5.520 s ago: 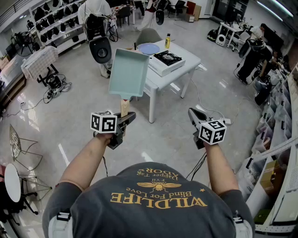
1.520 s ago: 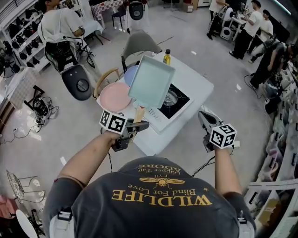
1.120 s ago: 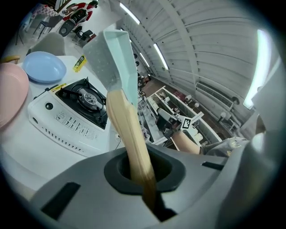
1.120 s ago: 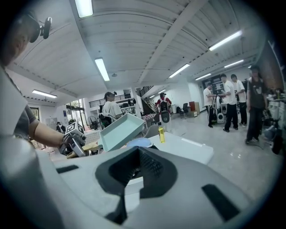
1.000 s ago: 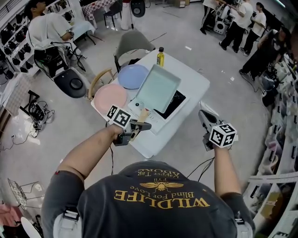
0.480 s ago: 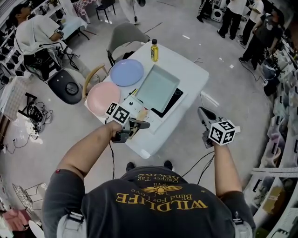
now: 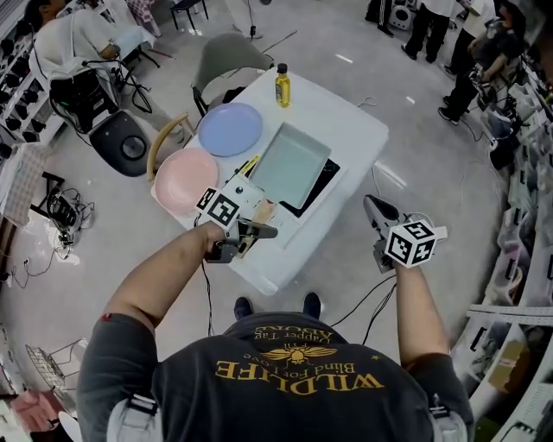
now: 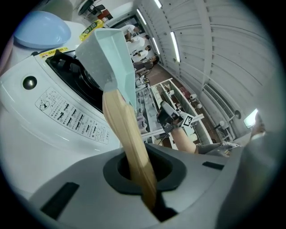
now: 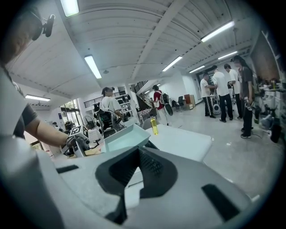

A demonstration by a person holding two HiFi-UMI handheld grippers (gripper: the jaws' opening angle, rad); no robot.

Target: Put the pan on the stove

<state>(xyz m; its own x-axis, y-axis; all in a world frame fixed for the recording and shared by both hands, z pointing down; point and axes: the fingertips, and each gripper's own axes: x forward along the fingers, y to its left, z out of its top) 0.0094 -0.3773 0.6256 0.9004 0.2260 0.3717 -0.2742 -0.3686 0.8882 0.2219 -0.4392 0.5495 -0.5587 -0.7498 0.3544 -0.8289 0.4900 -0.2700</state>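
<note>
A pale teal rectangular pan (image 7: 289, 164) with a wooden handle (image 7: 263, 211) lies low over the black top of the white portable stove (image 7: 321, 183). Whether it rests on the burner I cannot tell. My left gripper (image 7: 252, 231) is shut on the handle's end, and its jaws have just eased a trifle with the handle still pinched. In the left gripper view the handle (image 8: 127, 138) runs out of the gripper (image 8: 145, 179) to the pan (image 8: 111, 53) above the stove (image 8: 67, 112). My right gripper (image 7: 373, 207) hangs shut and empty off the table's right side.
On the white table (image 7: 346, 129) stand a blue plate (image 7: 230, 129), a pink plate (image 7: 186, 179) and a yellow bottle (image 7: 282, 85). A grey chair (image 7: 229, 56) stands behind it. People (image 7: 449, 26) stand at the far right, shelving lines the right wall.
The pan has come down from raised and tilted to low over the stove. Both grippers have sunk, and the table now lies closer below me.
</note>
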